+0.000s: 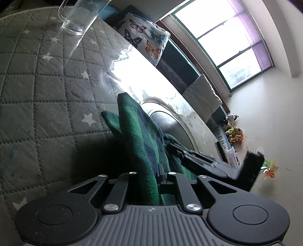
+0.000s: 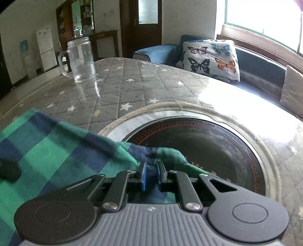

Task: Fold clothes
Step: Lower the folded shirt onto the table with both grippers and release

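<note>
Here, in the left wrist view, the left gripper is clamped on a ridge of the green and navy checked woven cloth, which rises between its fingers as a standing fold above the grey quilted star-print table cover; holding it pinched and raised like this probably keeps an edge taut so the fabric can be laid over itself. Beyond the cloth, the black frame of the other tool shows, close by, which suggests both ends of one edge are being carried together. A clear glass handled mug stands well apart at the far side of the table, out of the working area. In the right wrist view, the right gripper has its blue-padded fingers drawn together on a bunched corner of the same checked cloth, which spreads away to the left over the cover and partly overhangs the round dark recessed heater plate set in the table. How many folds the cloth already carries cannot be told from either view.
</note>
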A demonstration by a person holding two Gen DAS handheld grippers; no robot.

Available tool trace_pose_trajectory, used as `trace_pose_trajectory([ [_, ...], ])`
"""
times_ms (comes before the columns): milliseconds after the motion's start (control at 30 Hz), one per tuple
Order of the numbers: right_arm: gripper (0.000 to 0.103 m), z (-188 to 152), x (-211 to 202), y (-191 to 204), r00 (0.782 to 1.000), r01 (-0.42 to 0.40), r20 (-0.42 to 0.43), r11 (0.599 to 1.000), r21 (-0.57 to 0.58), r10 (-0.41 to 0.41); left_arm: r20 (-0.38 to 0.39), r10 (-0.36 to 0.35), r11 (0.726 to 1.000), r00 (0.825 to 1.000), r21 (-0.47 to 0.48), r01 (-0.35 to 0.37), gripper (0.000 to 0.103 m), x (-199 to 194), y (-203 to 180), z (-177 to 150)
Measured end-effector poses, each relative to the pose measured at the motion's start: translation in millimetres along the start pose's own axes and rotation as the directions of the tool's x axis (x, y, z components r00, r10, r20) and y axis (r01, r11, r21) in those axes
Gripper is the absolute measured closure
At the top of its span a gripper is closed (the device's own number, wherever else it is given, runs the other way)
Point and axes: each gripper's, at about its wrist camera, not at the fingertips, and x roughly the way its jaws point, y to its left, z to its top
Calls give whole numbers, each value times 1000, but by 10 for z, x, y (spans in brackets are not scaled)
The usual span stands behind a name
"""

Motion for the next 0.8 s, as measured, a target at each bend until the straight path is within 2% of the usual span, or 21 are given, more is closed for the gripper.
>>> trace_pose_trajectory([
  [167, 91, -167, -324, 83, 999, -17, -34, 999, -43, 16, 4, -10, 1000, 1000, -23, 10, 94, 5, -62, 38],
  [300, 91, -306, -541, 179, 999, -45, -28, 998, -52, 44, 11, -16, 1000, 1000, -19, 16, 94, 1, -157, 61],
  [533, 90, -448, -569, 265, 999, -39, -25, 998, -41, 38, 23, -6, 1000, 1000, -26, 7, 94, -12, -282, 90],
  [800, 89, -735, -933, 356, 998, -69, -20, 996, -58, 68, 23, 11, 1000, 1000, -29, -10, 94, 59, -593, 117],
])
